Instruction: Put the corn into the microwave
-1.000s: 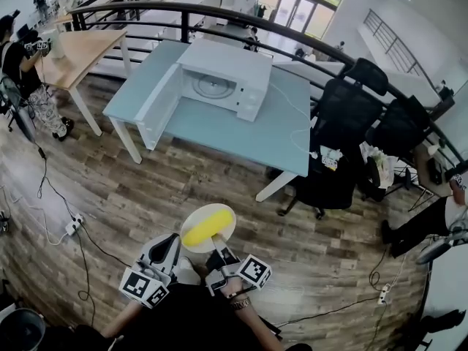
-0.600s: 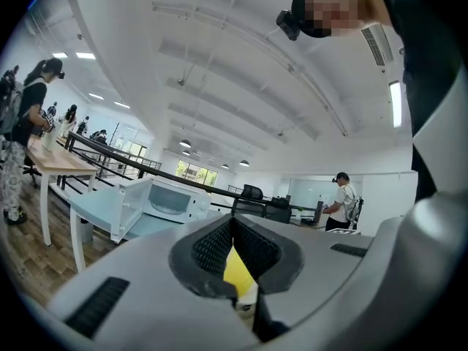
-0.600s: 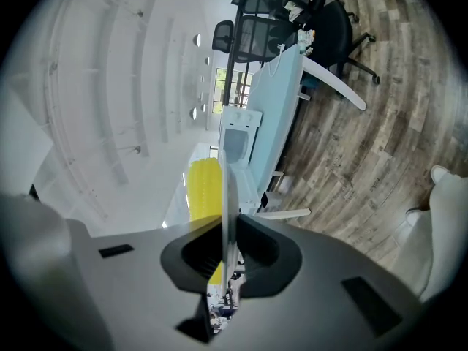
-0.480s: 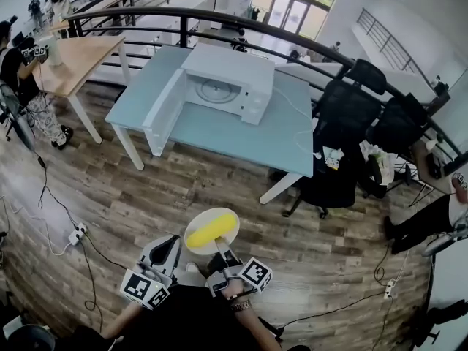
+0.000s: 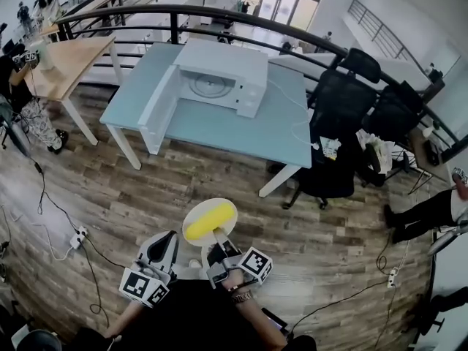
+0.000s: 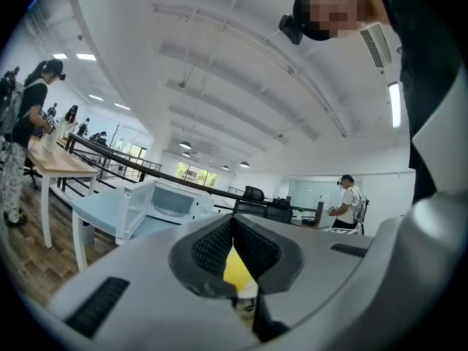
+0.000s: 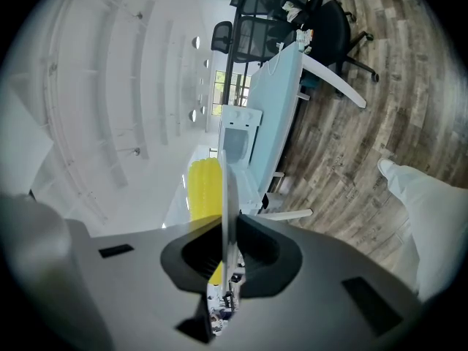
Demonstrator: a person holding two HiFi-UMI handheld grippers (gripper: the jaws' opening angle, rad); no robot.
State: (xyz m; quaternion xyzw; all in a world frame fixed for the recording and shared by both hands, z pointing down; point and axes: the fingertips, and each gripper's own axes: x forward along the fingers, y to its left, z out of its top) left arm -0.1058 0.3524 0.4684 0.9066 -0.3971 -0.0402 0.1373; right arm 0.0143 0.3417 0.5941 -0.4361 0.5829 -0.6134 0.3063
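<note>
Corn (image 5: 208,221) lies on a plate (image 5: 199,210) clamped at its near rim by the right tool (image 5: 219,244), well apart from the open microwave (image 5: 219,79) on the far counter (image 5: 219,126). We should carry the plate level. The left tool (image 5: 168,240), jaws together, holds nothing. Only the right gripper view shows the rim pinched.

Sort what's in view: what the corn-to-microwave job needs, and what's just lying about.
For the job:
corn, on the plate gripped by the right gripper
microwave, door open, on the blue table

Just lying about:
office chairs
wooden table
power strip on the floor
</note>
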